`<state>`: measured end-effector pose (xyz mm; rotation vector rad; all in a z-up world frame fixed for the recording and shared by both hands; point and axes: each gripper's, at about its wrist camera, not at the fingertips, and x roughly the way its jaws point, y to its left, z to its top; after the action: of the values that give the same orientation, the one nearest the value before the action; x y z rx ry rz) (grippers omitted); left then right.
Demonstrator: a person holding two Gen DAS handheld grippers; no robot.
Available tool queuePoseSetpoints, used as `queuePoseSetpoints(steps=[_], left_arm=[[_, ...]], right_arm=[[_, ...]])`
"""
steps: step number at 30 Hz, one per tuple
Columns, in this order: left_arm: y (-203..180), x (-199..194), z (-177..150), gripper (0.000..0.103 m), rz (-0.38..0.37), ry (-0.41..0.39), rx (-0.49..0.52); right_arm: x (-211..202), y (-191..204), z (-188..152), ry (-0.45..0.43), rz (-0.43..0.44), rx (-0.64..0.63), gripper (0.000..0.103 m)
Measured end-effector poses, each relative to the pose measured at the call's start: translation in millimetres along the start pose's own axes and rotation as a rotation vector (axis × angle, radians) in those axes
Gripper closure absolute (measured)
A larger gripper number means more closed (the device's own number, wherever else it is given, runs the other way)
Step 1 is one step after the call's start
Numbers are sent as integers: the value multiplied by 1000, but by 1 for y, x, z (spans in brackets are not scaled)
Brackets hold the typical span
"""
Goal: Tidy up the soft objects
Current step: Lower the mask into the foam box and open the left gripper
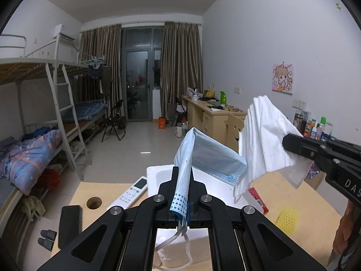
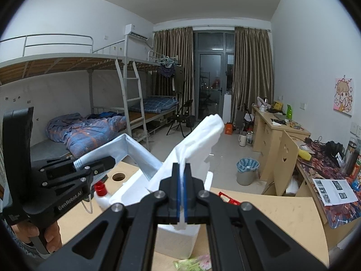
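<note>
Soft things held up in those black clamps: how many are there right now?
2. A blue face mask is pinched in the left gripper, and a white tissue in the right gripper, both above the white foam box. Others may lie hidden behind the grippers.

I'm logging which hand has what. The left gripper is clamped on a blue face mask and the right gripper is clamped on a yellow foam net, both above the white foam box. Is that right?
Not quite. The right gripper is clamped on a white tissue, not the yellow foam net, which lies on the table; the right wrist view shows it. The left gripper does hold the blue face mask above the white foam box.
</note>
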<state>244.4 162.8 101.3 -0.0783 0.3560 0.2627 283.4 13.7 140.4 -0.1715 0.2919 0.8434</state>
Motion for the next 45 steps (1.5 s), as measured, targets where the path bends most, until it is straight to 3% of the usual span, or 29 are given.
queuePoseSetpoints(steps=[18,28,32,35,37,38,39,41,45], left_arm=[[-2,69,-7,99,-36,111,15],[-3,77,-10,99,-34,137,21],[-6,76,-8,98,11,121,39],[-3,79,-8,85,27,126,30],[-1,80,-9,61,34,127,26],[0,80,-9,38,44,121,23],[1,79,-8,20,57,108,20],[1,74,-7,15,70,75,19],[-3,69,-7,14,81,64,39]], right_arm=[[16,-16,2,14,-39,27,99],[18,-15,4,25,-40,28,99],[17,-16,6,21,-43,23,99],[16,-19,5,17,-43,25,99],[16,-20,5,16,-45,25,99],[17,-20,6,18,-45,26,99],[16,-21,5,18,-45,26,99],[16,-22,5,17,-45,28,99],[16,-21,5,18,-46,30,99]])
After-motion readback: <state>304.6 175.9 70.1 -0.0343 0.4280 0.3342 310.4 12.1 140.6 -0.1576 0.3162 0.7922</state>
